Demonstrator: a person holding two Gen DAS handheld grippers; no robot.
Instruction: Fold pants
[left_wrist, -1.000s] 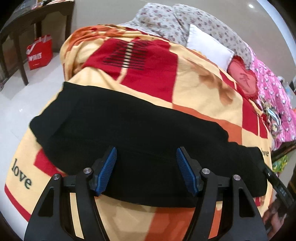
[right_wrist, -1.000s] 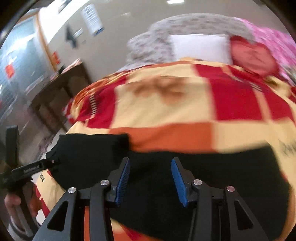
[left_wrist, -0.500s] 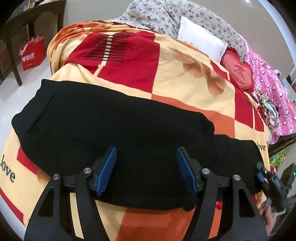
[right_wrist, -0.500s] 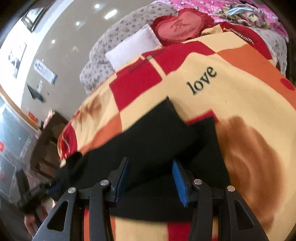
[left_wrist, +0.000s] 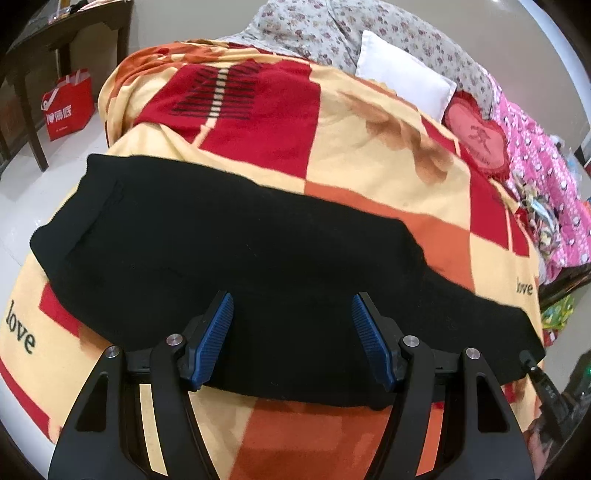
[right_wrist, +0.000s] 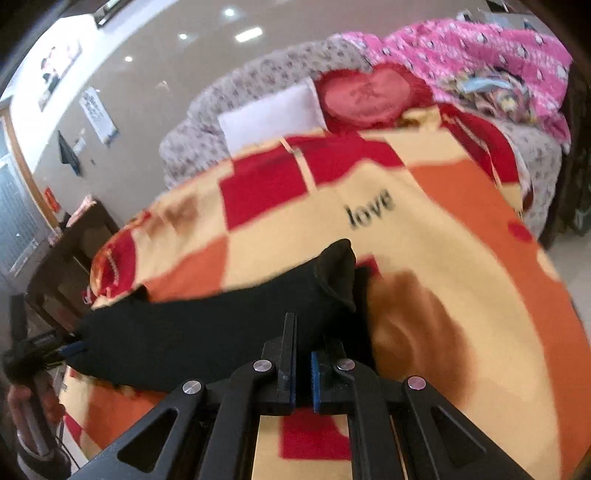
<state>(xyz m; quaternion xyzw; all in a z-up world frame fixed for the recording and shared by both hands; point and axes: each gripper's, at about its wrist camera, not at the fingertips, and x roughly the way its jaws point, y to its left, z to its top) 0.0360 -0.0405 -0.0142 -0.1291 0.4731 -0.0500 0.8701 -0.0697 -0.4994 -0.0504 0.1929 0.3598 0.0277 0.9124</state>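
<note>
Pants (left_wrist: 240, 236) lay flat across blanket (left_wrist: 369, 166), just ahead of left gripper (left_wrist: 291, 317), jaws wide apart over the near edge. Right gripper (right_wrist: 303, 354) was clamped on the hem end.

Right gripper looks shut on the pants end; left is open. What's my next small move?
Probably lift the right gripper slightly and carry its end leftward over the black pants. It is shut on that end, already bunched upward, while the left gripper hangs open above the flat middle.
</note>
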